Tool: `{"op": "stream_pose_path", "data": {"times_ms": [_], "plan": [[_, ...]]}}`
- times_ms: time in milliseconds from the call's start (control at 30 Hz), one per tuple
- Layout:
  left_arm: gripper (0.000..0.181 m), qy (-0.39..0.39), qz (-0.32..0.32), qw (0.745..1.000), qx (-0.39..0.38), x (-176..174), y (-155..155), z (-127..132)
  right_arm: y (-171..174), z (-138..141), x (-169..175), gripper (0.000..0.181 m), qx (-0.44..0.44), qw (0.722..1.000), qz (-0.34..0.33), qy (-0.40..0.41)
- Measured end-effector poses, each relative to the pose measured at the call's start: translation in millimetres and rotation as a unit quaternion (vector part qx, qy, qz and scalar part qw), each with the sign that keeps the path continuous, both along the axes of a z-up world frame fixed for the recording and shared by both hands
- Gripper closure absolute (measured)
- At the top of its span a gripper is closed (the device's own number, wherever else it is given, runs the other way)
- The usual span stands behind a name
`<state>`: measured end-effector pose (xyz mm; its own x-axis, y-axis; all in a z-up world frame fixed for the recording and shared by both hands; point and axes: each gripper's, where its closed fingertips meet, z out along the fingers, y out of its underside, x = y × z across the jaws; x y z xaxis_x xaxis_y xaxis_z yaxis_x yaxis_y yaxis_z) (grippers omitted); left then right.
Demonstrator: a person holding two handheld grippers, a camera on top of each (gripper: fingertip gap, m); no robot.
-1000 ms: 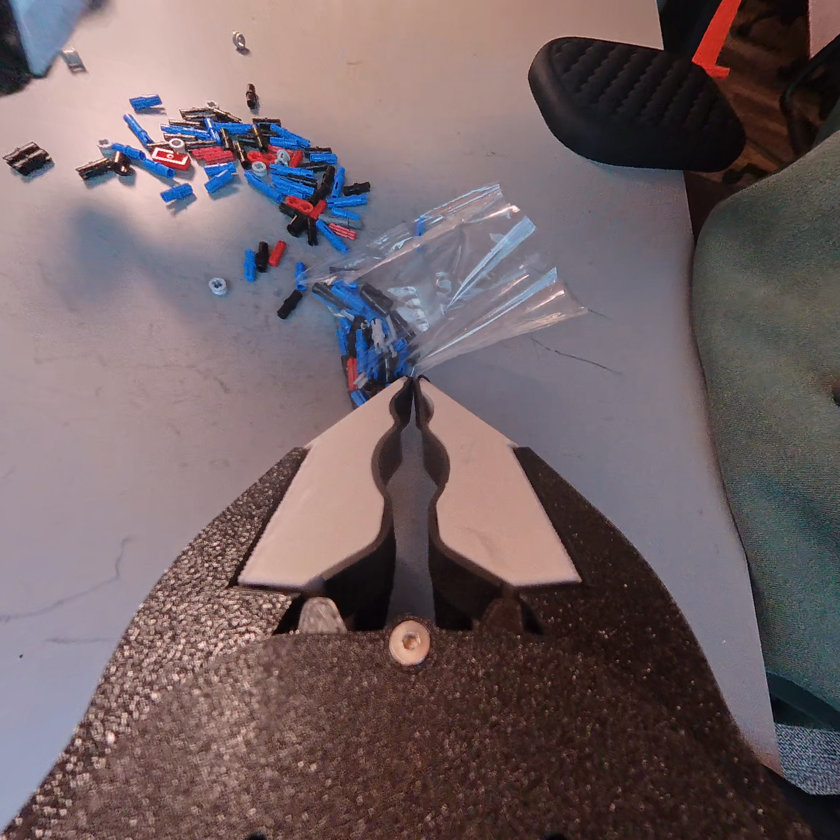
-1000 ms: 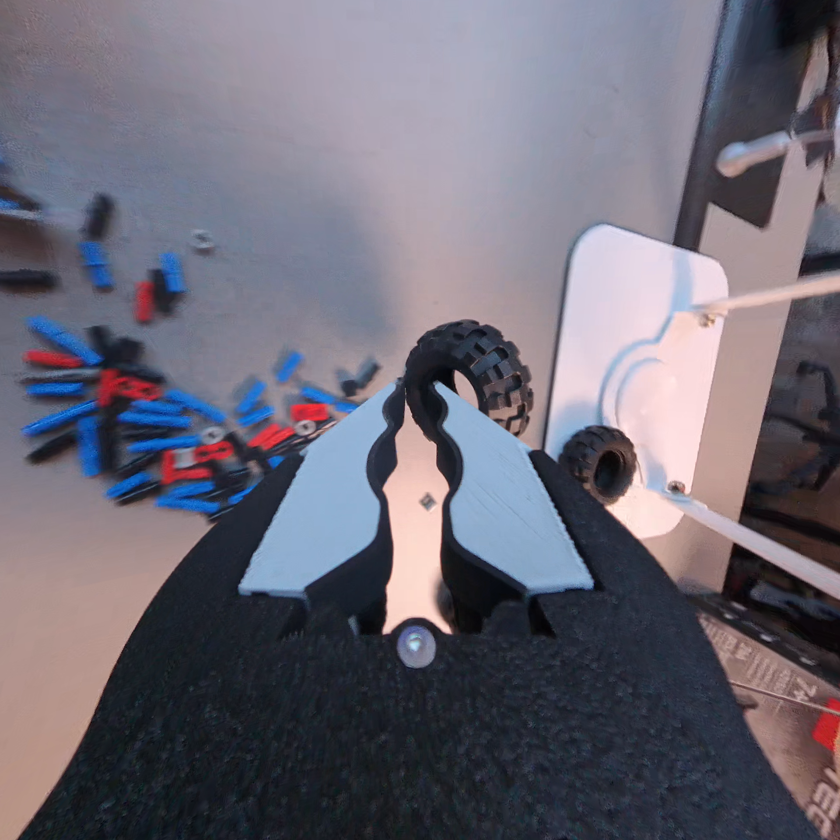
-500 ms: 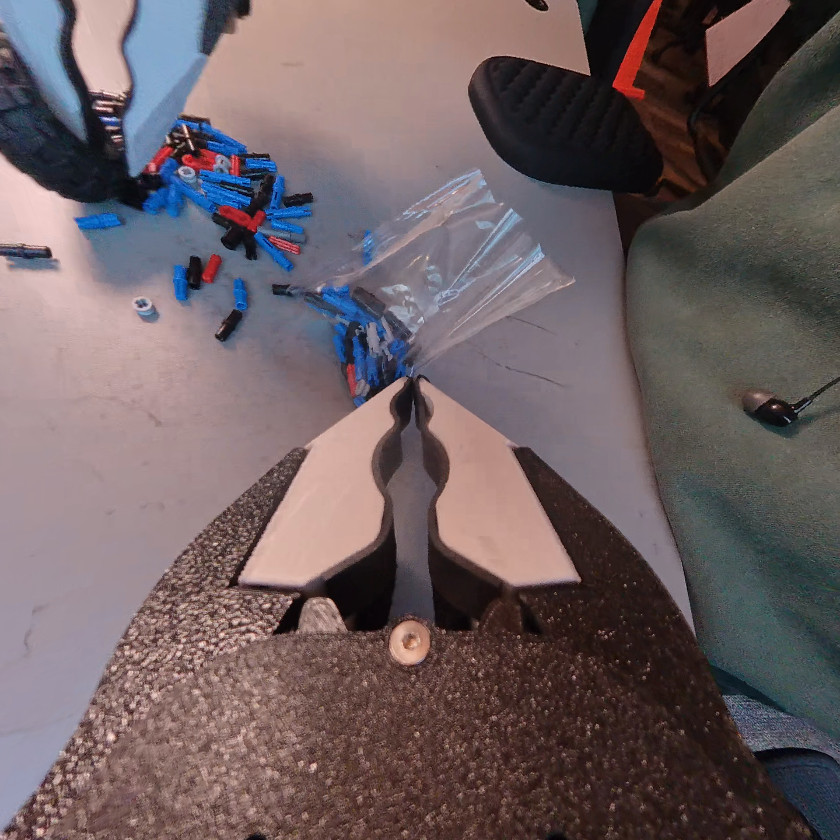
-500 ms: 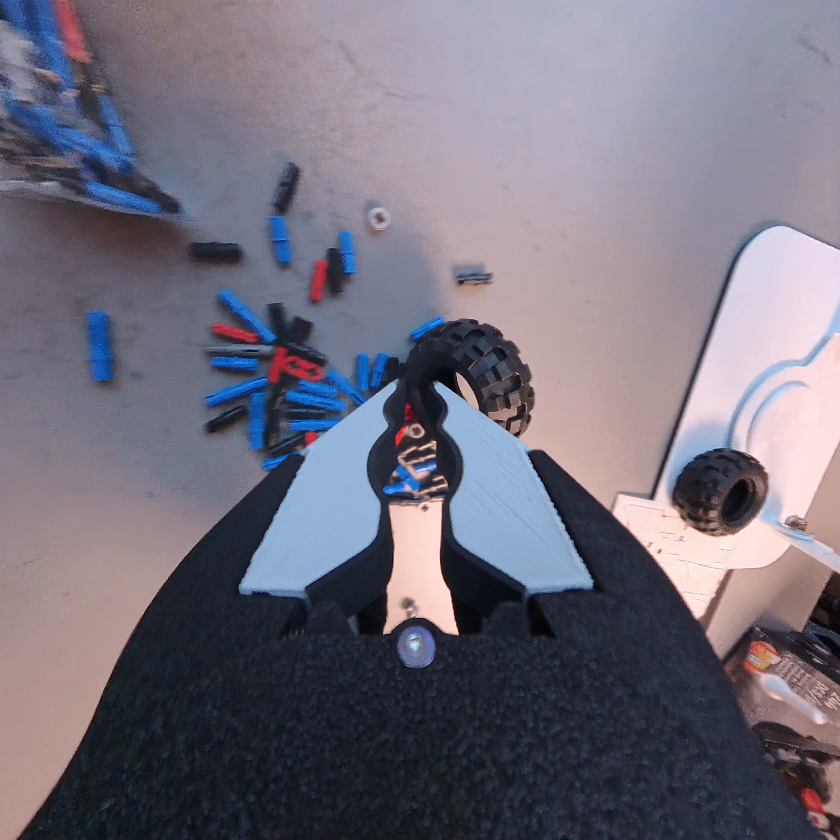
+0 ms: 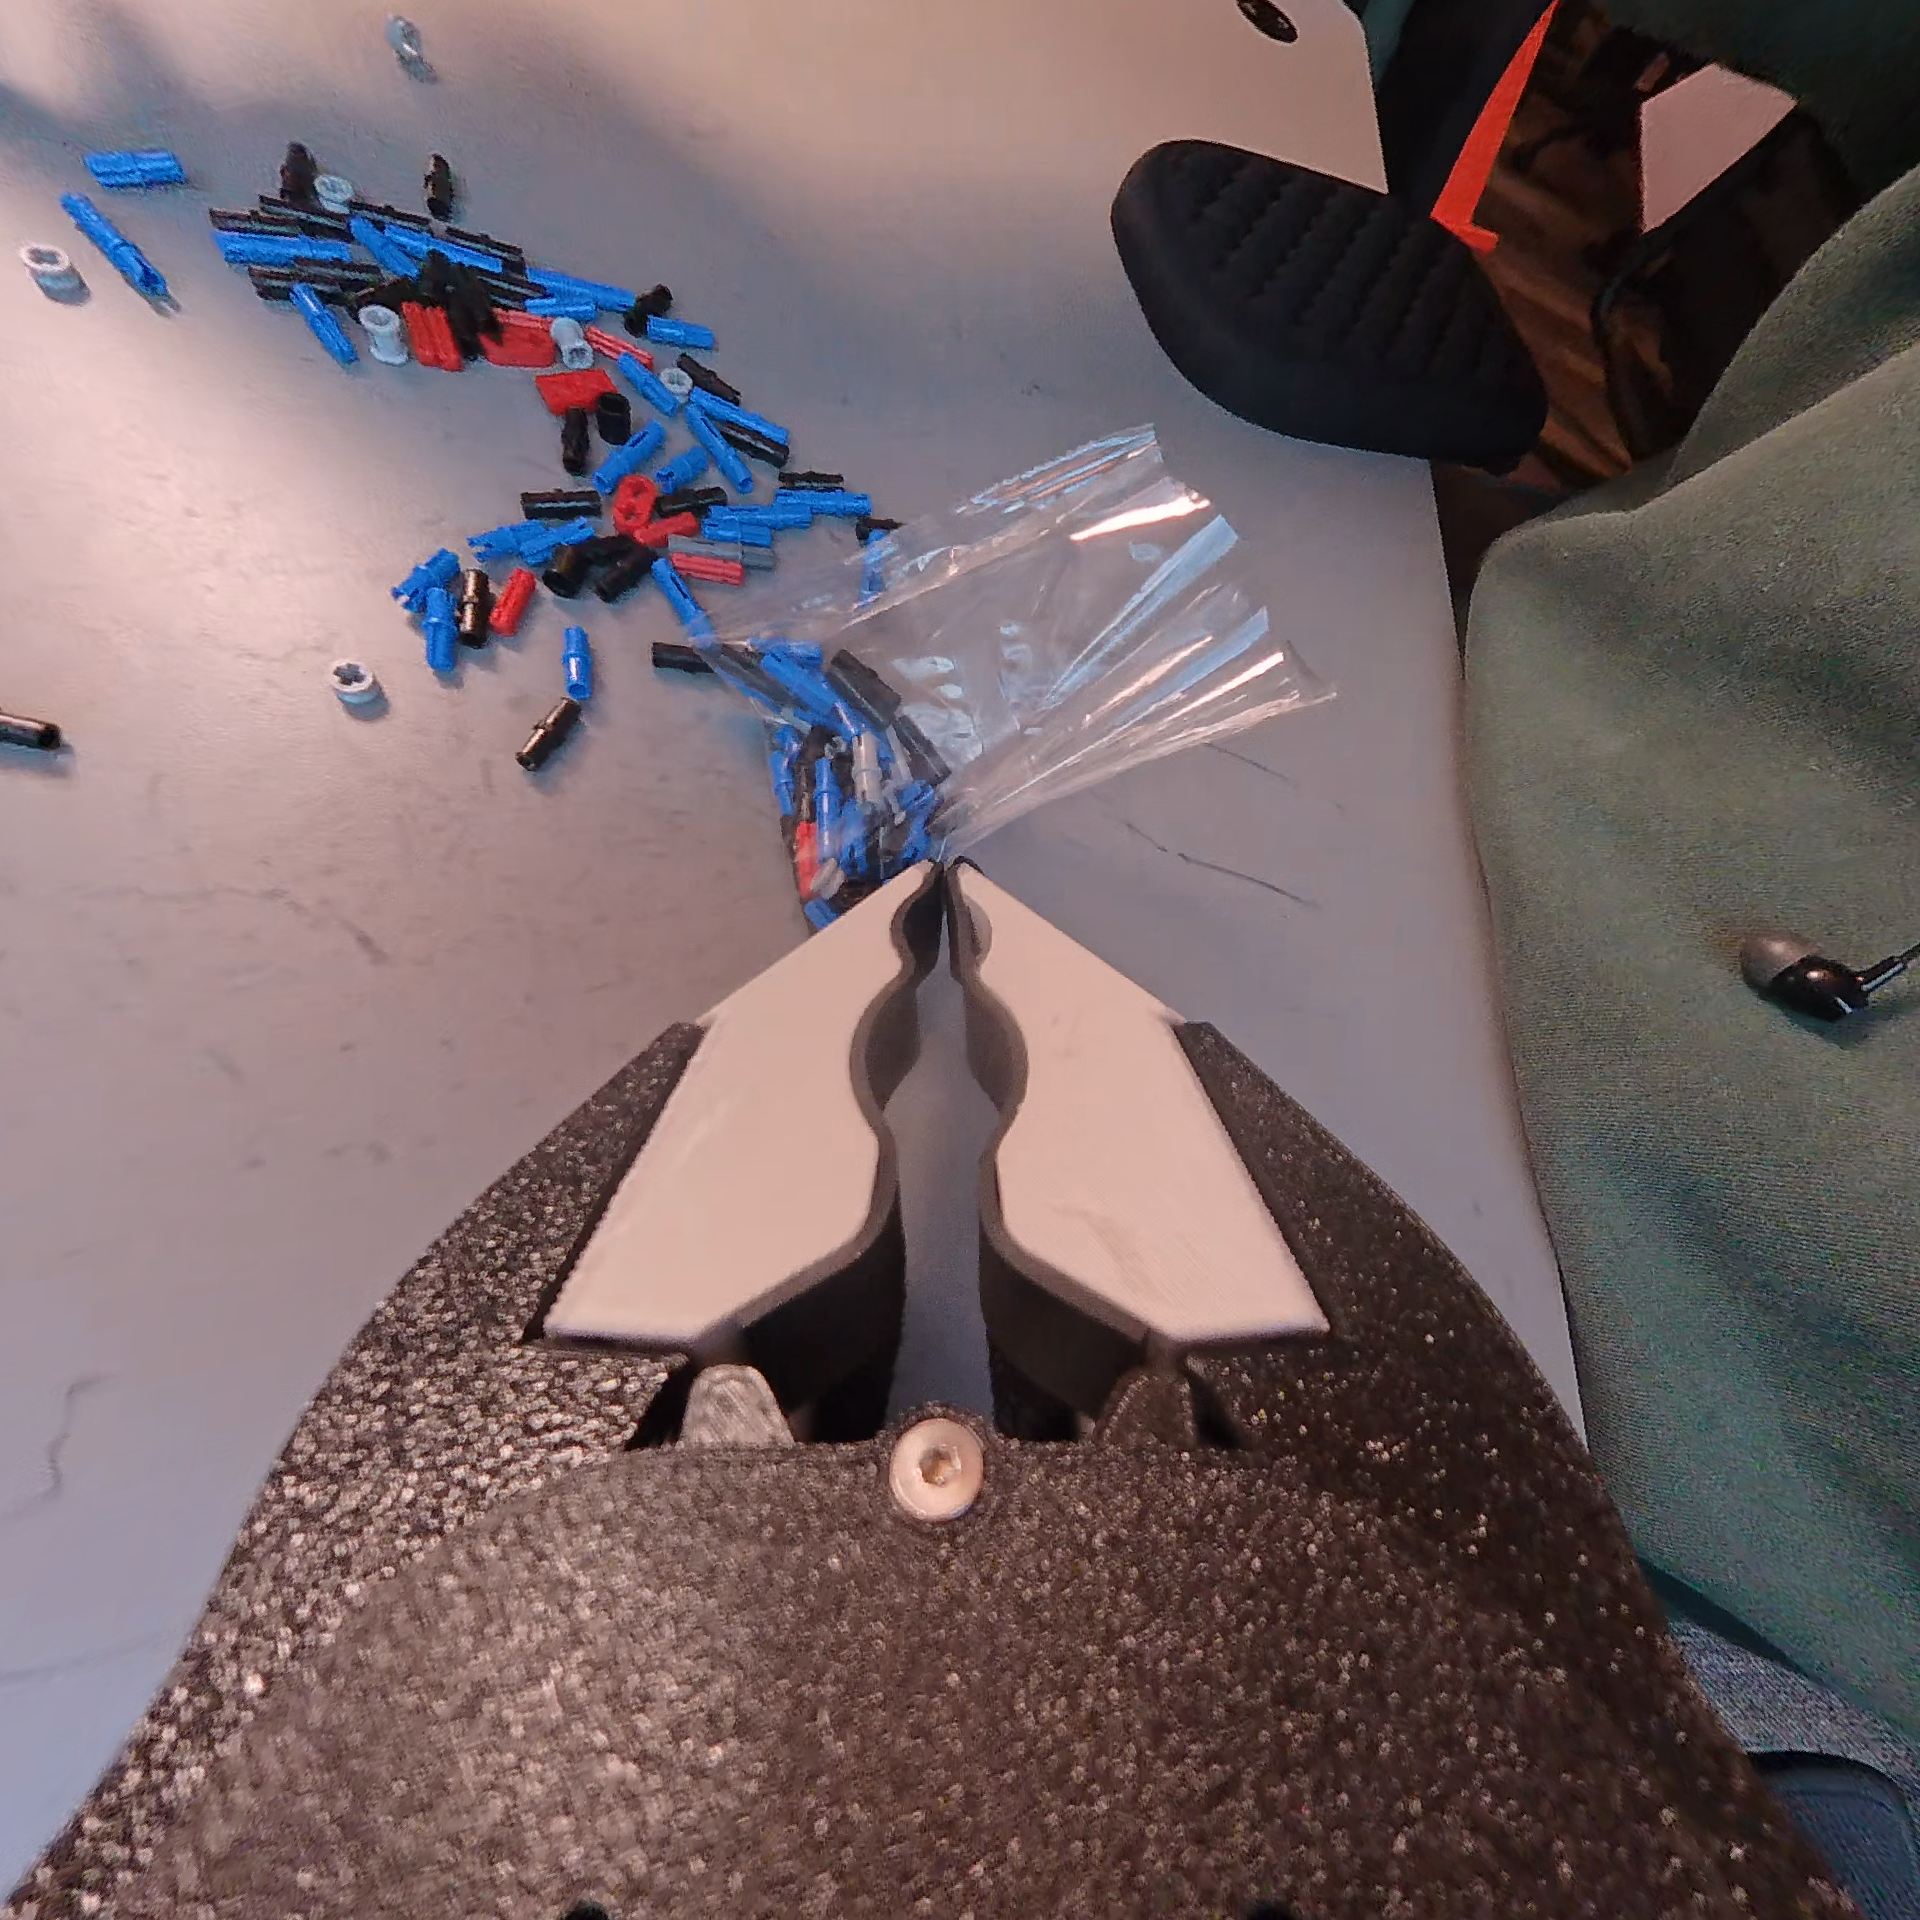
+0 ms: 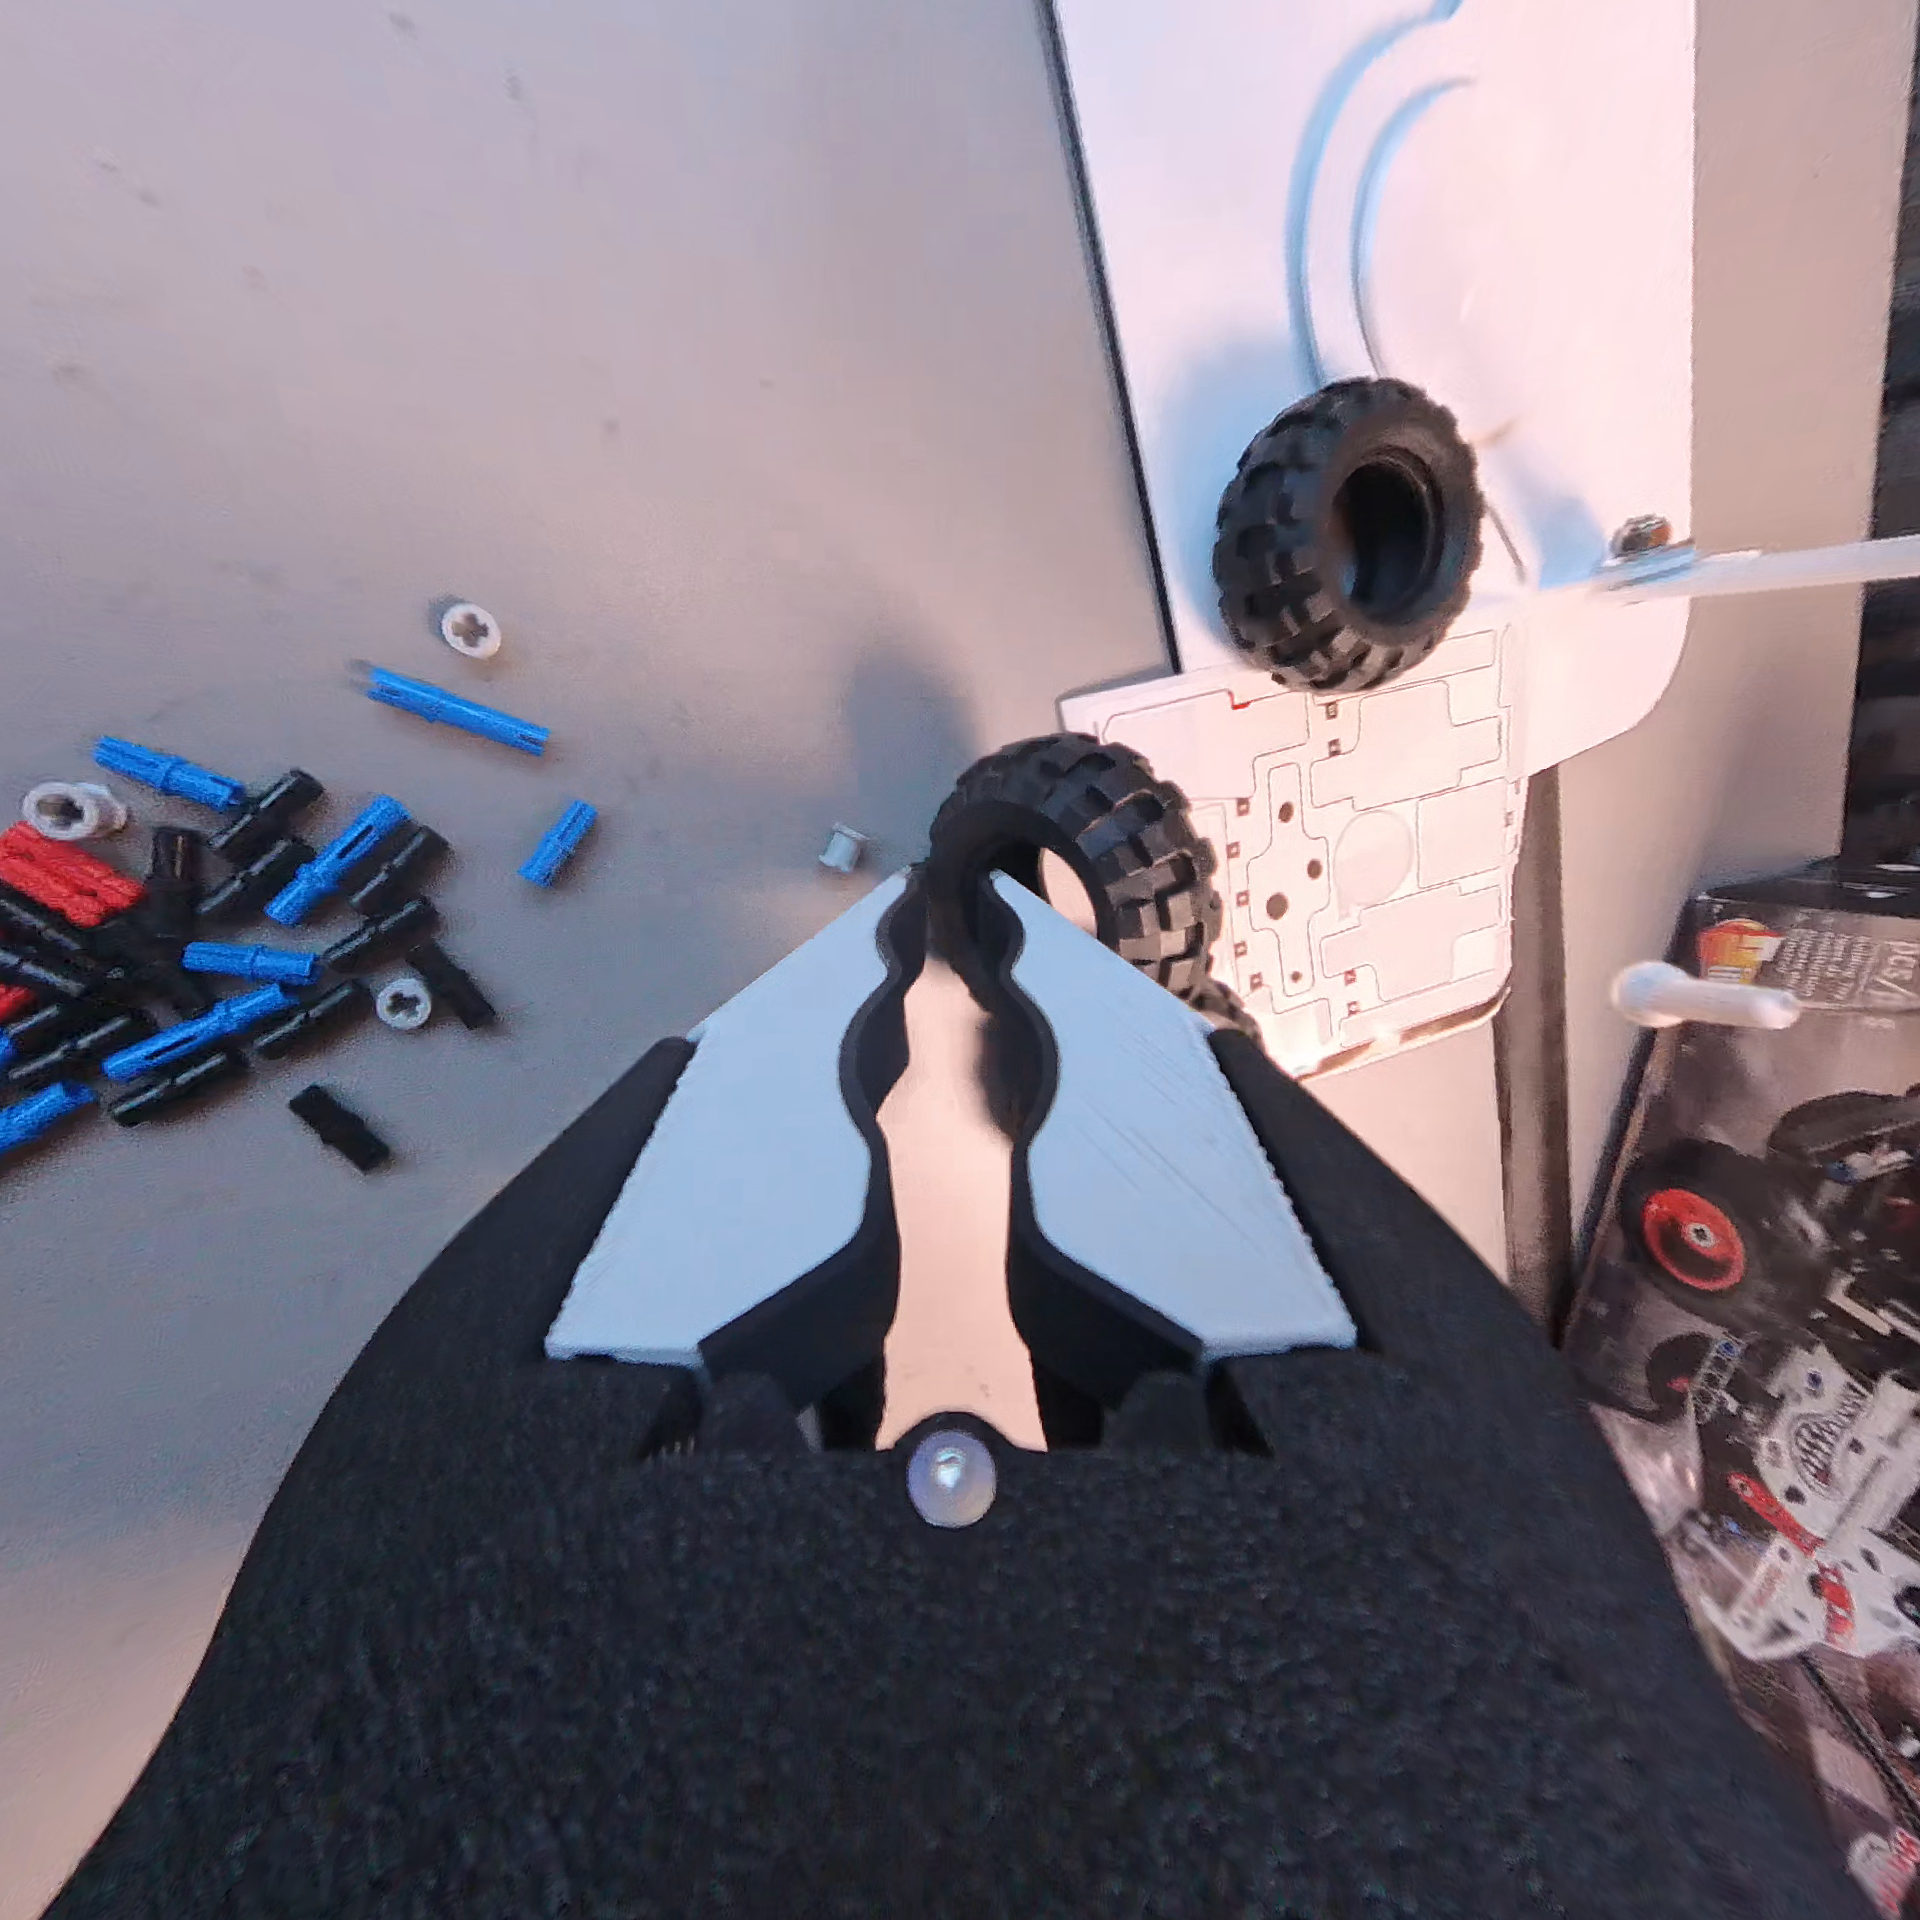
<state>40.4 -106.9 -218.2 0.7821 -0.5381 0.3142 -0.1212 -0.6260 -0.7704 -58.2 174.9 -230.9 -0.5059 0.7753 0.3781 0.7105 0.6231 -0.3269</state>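
Observation:
My left gripper (image 5: 943, 875) is shut on a clear plastic bag (image 5: 1049, 634) and pinches it at its near corner. Blue, black and red pins lie inside the bag at its lower end. A pile of loose pins (image 5: 540, 416) in blue, black and red is spread on the grey table (image 5: 312, 987) to the upper left of the bag. My right gripper (image 6: 956, 883) is shut on the rim of a black knobby toy tyre (image 6: 1122, 862) and holds it beside a white sheet with outlined shapes (image 6: 1351, 862). A second black tyre (image 6: 1351, 535) rests on a white plate (image 6: 1403, 260).
A black chair armrest (image 5: 1320, 301) and a green cloth (image 5: 1714, 935) with an earbud (image 5: 1808, 982) lie past the table's right edge. In the right wrist view loose pins (image 6: 208, 956) lie at the left, and a printed toy box (image 6: 1787, 1299) stands at the right. Across from one pair of fingers to the other is roughly 30 centimetres.
My right gripper has carried the tyre rightward, away from the pin pile to beside the white plate and sheet. It has left the left wrist view. The left gripper still pinches the bag.

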Motion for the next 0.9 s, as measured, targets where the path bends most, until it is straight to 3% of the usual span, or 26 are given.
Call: {"op": "stream_pose_path", "data": {"times_ms": [367, 500, 600, 733, 900], "plan": [[0.181, -0.002, -0.005, 1.000, -0.003, 1.2, -0.6, -1.2, -87.9, -0.5, 36.8, 0.173, 0.025, 0.992, 0.119, -0.029], [0.181, 0.001, -0.005, 1.000, -0.002, 1.4, -0.6, -1.6, -121.3, 1.3, 61.2, 0.173, -0.004, 0.984, 0.164, -0.067], [0.181, 0.002, -0.005, 1.000, -0.003, 1.6, -0.6, -2.1, -114.9, 11.8, 44.5, 0.172, -0.029, 0.988, 0.141, -0.058], [0.181, 0.005, -0.004, 1.000, 0.001, 1.3, -0.6, -1.4, -78.6, 7.7, 5.6, 0.173, -0.040, 0.994, 0.082, -0.060], [0.181, 0.003, -0.003, 1.000, 0.004, 1.0, -0.7, -0.4, -94.0, 0.5, 10.6, 0.173, -0.025, 0.989, 0.123, -0.079]]}}
